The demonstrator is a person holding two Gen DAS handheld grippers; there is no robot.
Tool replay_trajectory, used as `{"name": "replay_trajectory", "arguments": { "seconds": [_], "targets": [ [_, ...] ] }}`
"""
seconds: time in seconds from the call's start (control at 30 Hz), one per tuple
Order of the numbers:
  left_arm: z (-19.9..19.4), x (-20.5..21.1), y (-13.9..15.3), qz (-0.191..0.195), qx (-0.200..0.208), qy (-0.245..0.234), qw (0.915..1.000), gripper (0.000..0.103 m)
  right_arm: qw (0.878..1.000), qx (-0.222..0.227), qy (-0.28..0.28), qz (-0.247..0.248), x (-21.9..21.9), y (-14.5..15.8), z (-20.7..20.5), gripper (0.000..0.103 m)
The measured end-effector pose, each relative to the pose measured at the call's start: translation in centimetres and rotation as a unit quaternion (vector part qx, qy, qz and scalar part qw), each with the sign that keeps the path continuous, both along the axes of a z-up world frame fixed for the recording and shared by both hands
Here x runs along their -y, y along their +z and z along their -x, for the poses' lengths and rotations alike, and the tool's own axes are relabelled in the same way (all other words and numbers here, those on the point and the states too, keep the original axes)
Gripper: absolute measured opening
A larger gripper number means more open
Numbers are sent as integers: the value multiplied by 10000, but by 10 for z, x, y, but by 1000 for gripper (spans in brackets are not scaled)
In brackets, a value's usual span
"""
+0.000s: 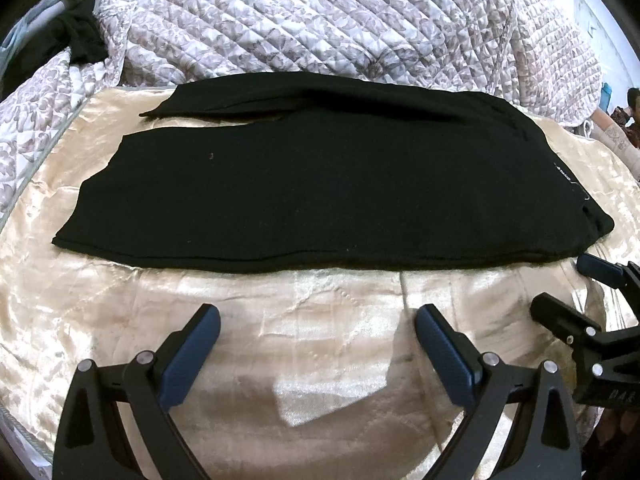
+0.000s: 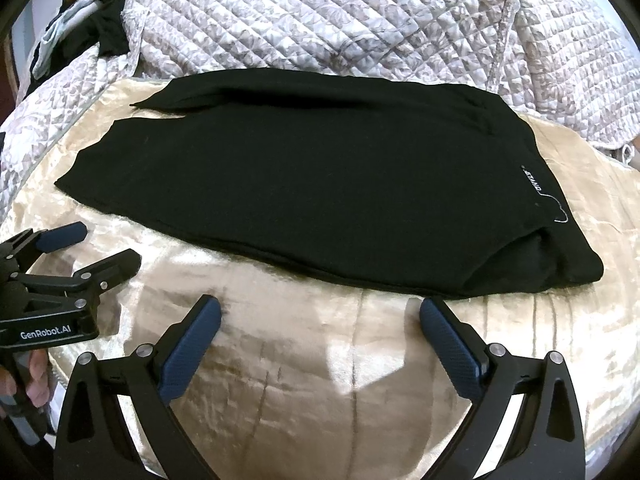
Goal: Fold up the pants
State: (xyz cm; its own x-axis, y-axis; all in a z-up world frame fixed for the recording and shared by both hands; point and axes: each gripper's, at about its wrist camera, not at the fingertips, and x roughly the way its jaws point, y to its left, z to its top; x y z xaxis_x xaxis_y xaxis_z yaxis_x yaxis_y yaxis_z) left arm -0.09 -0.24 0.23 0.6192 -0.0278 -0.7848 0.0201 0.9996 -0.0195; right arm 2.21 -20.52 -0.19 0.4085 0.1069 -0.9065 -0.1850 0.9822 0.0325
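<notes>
Left wrist view: the black knit pants (image 1: 320, 184) lie flat across a shiny cream satin bedspread (image 1: 280, 360), waistband to the right, leg ends to the left, with the legs already laid one over the other and the far leg's hem (image 1: 160, 114) showing past the upper one. The left gripper (image 1: 318, 320) hangs just short of the near long edge, its blue-padded jaws spread wide and holding nothing. In the right wrist view the right gripper (image 2: 320, 312) sits likewise before the waistband end, jaws apart and empty, near the small white-lettered label (image 2: 528, 180). The fabric looks soft, light and limp; it will likely sag and drag rather than hold shape, and the satin beneath may let it slide. A sound hold would be a pinch through all layers at the leg hems with the left tool and at the waistband corner (image 2: 580, 276) with the right. A grey-and-white quilted floral coverlet (image 1: 320, 20) is heaped just behind the far edge and could crowd a fold carried that way. Dark clothing (image 2: 108, 28) lies well apart at the far left.
</notes>
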Motion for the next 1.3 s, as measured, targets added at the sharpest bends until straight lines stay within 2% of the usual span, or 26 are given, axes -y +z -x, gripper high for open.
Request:
{"name": "replay_trajectory", "arguments": {
  "seconds": [0.1,0.5,0.93,1.1,1.3],
  "targets": [
    [1,-1,1,13,16,6,10000,99,10000,17,-51,-30,3,2,0,98],
    [5,-9,9,63,148,40,9999,95,9997,32,-171,-156,16,7,2,79],
    [8,-29,13,188,256,215,9993,94,9981,95,-450,-405,36,15,2,79],
    [9,-55,16,429,338,525,9971,94,9956,107,-757,-535,55,16,2,79],
    [4,-94,8,1101,198,1087,9878,94,9834,118,-1553,-930,99,16,4,79]
  ]
}}
